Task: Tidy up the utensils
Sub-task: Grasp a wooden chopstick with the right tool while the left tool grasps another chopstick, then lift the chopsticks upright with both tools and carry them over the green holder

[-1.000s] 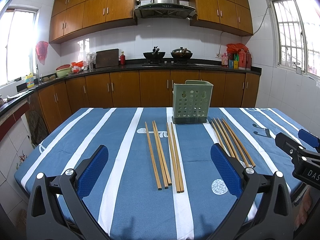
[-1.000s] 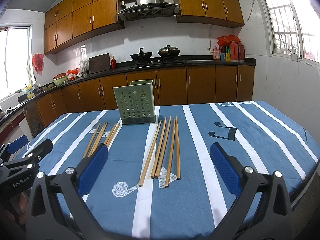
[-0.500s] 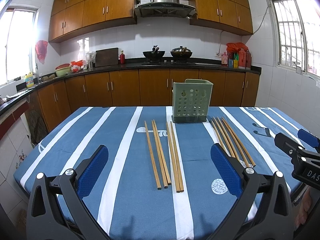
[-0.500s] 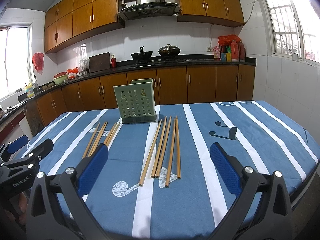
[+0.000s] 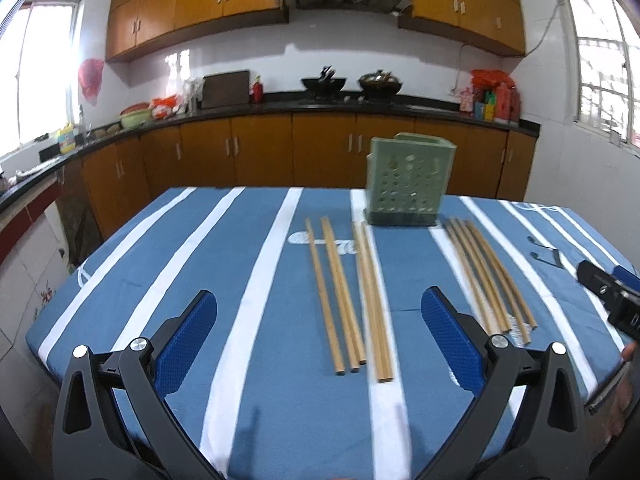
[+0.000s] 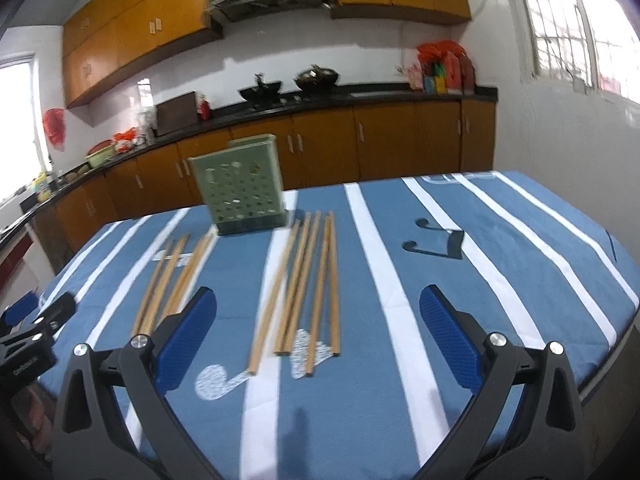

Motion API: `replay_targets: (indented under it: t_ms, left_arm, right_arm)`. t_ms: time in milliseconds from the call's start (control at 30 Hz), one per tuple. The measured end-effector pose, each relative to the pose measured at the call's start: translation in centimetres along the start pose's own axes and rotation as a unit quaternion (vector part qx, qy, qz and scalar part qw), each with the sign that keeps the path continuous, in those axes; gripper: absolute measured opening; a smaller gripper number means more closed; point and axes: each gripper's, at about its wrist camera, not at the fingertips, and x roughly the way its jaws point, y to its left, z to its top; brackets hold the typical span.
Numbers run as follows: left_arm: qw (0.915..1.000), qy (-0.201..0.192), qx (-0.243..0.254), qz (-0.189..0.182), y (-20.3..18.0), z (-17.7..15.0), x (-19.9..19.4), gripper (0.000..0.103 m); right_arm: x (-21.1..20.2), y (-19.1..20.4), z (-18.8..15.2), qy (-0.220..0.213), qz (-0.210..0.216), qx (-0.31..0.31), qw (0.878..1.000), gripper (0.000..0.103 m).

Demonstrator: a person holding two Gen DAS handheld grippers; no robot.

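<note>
The left gripper (image 5: pixel 320 344) hangs above the near edge of the table (image 5: pixel 168 264), its two blue-padded fingers (image 5: pixel 188 344) spread wide with nothing between them. Straight ahead of it, between the lines of its fingers, five chopsticks (image 5: pixel 352 296) lie flat on the blue striped tablecloth (image 5: pixel 248 320), running lengthwise away from the tool; the three on the left sit as a loose group, the two on the right touch each other. Beyond their far ends and a little to the right stands the green holder (image 5: pixel 408 180), upright, with holes in its front wall. Ahead and to the right of the right-hand finger lies a second bunch of chopsticks (image 5: pixel 488 276), fanned slightly and close together.

The right gripper (image 6: pixel 318 344) hovers above the table too, fingers (image 6: pixel 450 340) likewise wide apart and empty. In its view the same right-hand chopsticks lie directly ahead between its fingers, some crossing at shallow angles, their near ends over a white musical-note print (image 6: pixel 218 380). The other bunch lies ahead to its left, partly hidden behind its left finger. The holder stands beyond both bunches, ahead and left of this tool. Each gripper shows at the edge of the other's view. Both views are slightly blurred.
</note>
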Motion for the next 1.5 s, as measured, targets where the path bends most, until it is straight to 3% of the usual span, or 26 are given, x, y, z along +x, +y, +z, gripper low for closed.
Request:
replay_targets:
  t_ms: [200, 300, 367, 400, 533, 767, 933, 1167, 1300, 1500]
  left_arm:
    - [0.9987, 0.045, -0.023, 0.013, 2.6, 0.7, 2.6, 0.101]
    - [0.9974, 0.064, -0.034, 0.008, 3.7, 0.8, 3.8, 0.101]
    - [0.9966, 0.074, -0.035, 0.008, 3.9, 1.0, 4.6, 0.101]
    - [0.9963, 0.078, -0.035, 0.008, 4.0, 0.9, 4.8, 0.099]
    - [0.9942, 0.102, -0.033, -0.002, 4.0, 1.1, 6.1, 0.079]
    - [0.9885, 0.145, -0.023, -0.037, 3.2, 0.8, 8.6, 0.061]
    - [0.9834, 0.174, -0.008, -0.052, 2.4, 0.5, 10.2, 0.04]
    - [0.9767, 0.206, 0.004, -0.059, 1.5, 0.1, 12.0, 0.017]
    - [0.977, 0.208, 0.015, -0.047, 1.5, 0.5, 12.8, 0.008]
    - [0.9778, 0.208, 0.005, -0.027, 3.3, 2.3, 15.7, 0.007]
  right_arm:
    - [4.4, -1.6, 1.2, 0.06, -0.035, 0.018, 0.997, 0.098]
    - [7.1, -2.1, 1.4, 0.099, -0.041, 0.024, 0.994, 0.08]
    - [8.8, -2.0, 1.3, 0.128, -0.04, 0.022, 0.991, 0.06]
    - [9.7, -2.0, 1.2, 0.142, -0.038, 0.022, 0.989, 0.057]
    - [12.0, -1.8, 0.9, 0.17, -0.033, 0.019, 0.985, 0.045]
    - [14.5, -0.8, 0.3, 0.205, -0.032, 0.001, 0.978, 0.03]
    - [14.4, -1.0, 0.3, 0.189, -0.045, -0.007, 0.981, 0.01]
    - [14.7, -1.7, 0.6, 0.187, -0.041, 0.003, 0.982, 0.009]
    - [15.1, -1.7, 0.8, 0.186, -0.042, 0.0, 0.982, 0.009]
    - [16.8, -2.6, 1.8, 0.185, -0.045, 0.013, 0.982, 0.008]
